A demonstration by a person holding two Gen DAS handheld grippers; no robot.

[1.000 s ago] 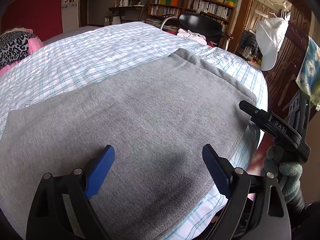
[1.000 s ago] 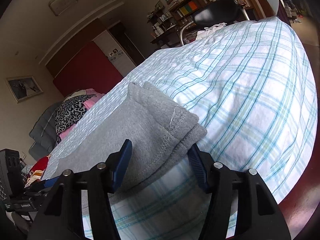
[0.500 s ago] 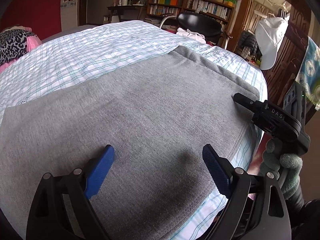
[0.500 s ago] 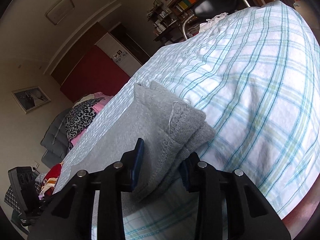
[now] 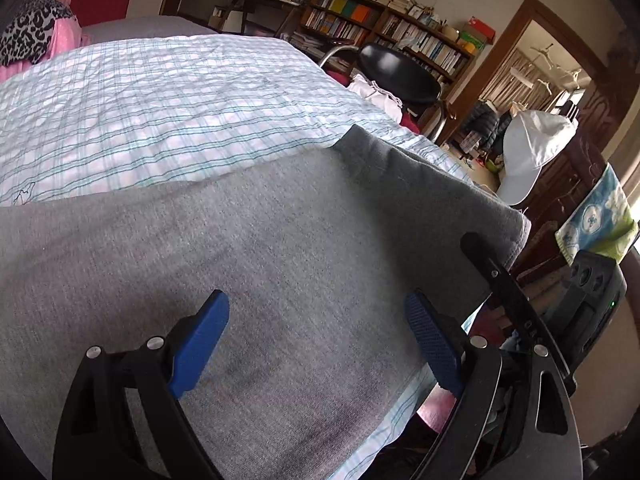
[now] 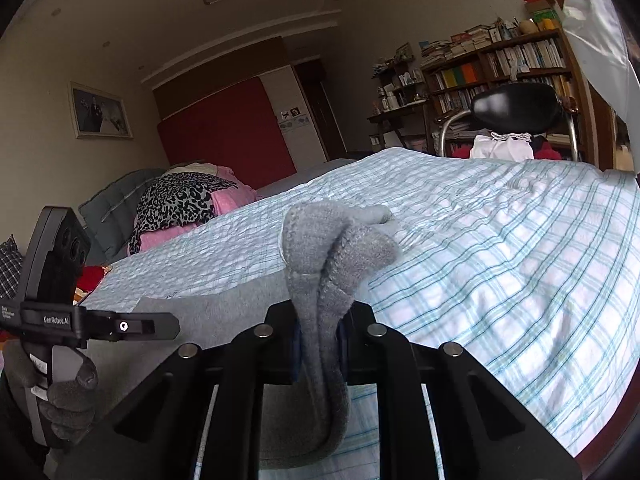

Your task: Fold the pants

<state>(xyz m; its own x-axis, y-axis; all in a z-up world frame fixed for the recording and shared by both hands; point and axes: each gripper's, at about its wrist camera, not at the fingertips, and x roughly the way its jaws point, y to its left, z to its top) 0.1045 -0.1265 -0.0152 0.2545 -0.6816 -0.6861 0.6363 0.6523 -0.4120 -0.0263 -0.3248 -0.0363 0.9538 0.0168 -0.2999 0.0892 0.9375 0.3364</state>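
Observation:
The grey pants (image 5: 260, 240) lie flat on the plaid bed sheet (image 5: 160, 92). My left gripper (image 5: 316, 336) is open with blue pads, hovering just over the pants near the bed's near edge. My right gripper (image 6: 318, 340) is shut on the pants' cuff end (image 6: 332, 256), which bunches up between the jaws and stands raised off the sheet (image 6: 500, 264). The right gripper also shows in the left wrist view (image 5: 500, 280) at the pants' right corner. The left gripper also shows in the right wrist view (image 6: 100, 324), held by a gloved hand.
A black chair (image 5: 396, 72) with white cloth stands beyond the bed, in front of bookshelves (image 5: 384, 28). A leopard-print and pink pile (image 6: 180, 204) lies at the bed's far left. A white cap (image 5: 532, 152) hangs at the right by a doorway.
My right gripper closed on the pants' cuff end and raised it. The left gripper stayed open and dropped closer to the fabric.

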